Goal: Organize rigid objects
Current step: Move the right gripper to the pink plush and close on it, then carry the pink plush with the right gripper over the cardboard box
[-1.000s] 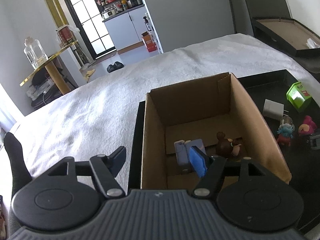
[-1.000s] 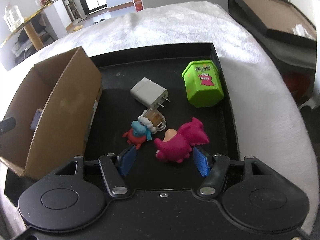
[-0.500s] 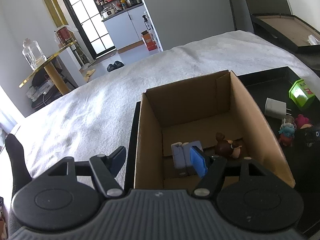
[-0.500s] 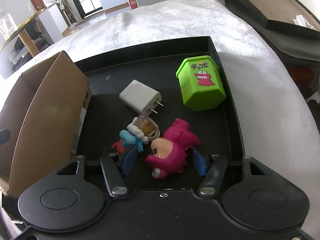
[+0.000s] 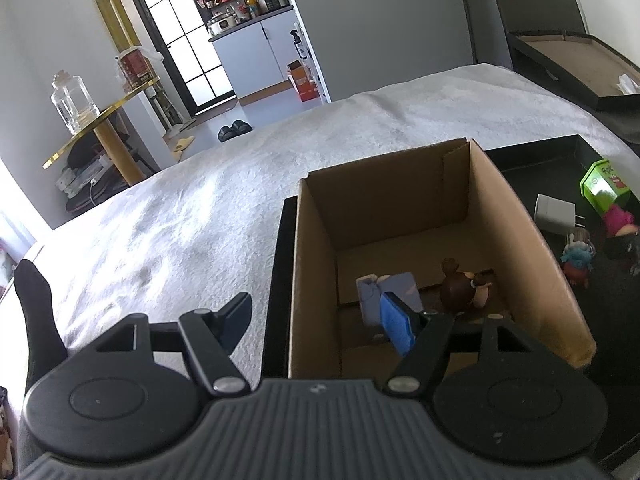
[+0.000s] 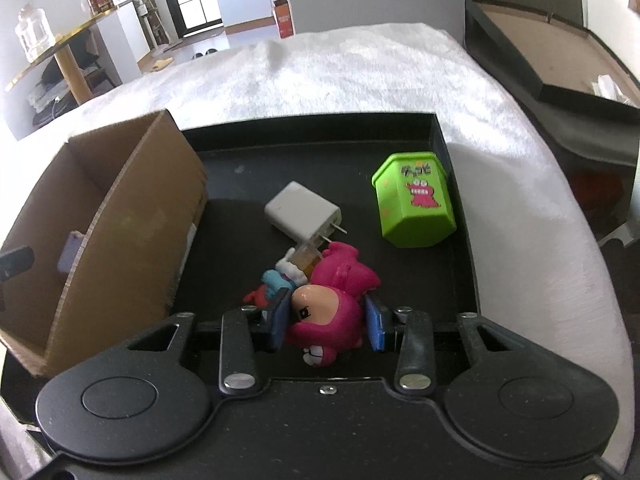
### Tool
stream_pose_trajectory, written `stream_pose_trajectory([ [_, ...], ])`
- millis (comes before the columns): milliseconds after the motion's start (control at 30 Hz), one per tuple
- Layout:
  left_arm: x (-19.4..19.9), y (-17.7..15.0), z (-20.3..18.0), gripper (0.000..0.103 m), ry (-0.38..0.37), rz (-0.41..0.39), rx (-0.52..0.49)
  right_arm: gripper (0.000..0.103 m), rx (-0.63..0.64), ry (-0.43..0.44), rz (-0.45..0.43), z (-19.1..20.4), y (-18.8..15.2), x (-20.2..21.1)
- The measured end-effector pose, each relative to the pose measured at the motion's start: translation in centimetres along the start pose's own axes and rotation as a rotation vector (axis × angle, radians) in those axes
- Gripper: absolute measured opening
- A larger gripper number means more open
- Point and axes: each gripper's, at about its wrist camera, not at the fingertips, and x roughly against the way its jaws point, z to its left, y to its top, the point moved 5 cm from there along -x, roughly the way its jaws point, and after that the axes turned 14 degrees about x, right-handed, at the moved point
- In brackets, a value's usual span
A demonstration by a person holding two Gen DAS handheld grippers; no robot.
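Closing now on the pink figure (image 6: 332, 312), right jaws earlier apart; left jaws open.

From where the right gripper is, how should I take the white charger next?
Grip the white charger across its two broad flat faces at mid-body, coming down from above. It lies flat in the black tray with its prongs pointing toward the pink figure, so avoid that end. The right gripper is closing on that figure, which needs setting down first.
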Motion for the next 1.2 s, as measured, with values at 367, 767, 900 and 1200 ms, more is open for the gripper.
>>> stream_pose_trajectory([
  [367, 0.5, -0.7, 0.9, 0.069, -0.016, 0.002, 0.015, 0.038, 0.043, -0.026, -0.065, 1.8, 2.0, 3.2],
  [767, 0.8, -1.0, 1.6, 0.069, -0.02, -0.005, 0.035, 0.038, 0.094, -0.034, -0.121, 4.1, 3.8, 5.5],
  [900, 0.8, -1.1, 1.7, 0.069, -0.026, -0.007, 0.047, 0.038, 0.113, -0.033, -0.131, 4.8, 4.4, 6.0],
  [1200, 0.6, -1.1, 2.3, 0.065, -0.043, -0.032, 0.078, 0.038, 0.19, -0.015, -0.15, 7.5, 5.7, 6.4],
])
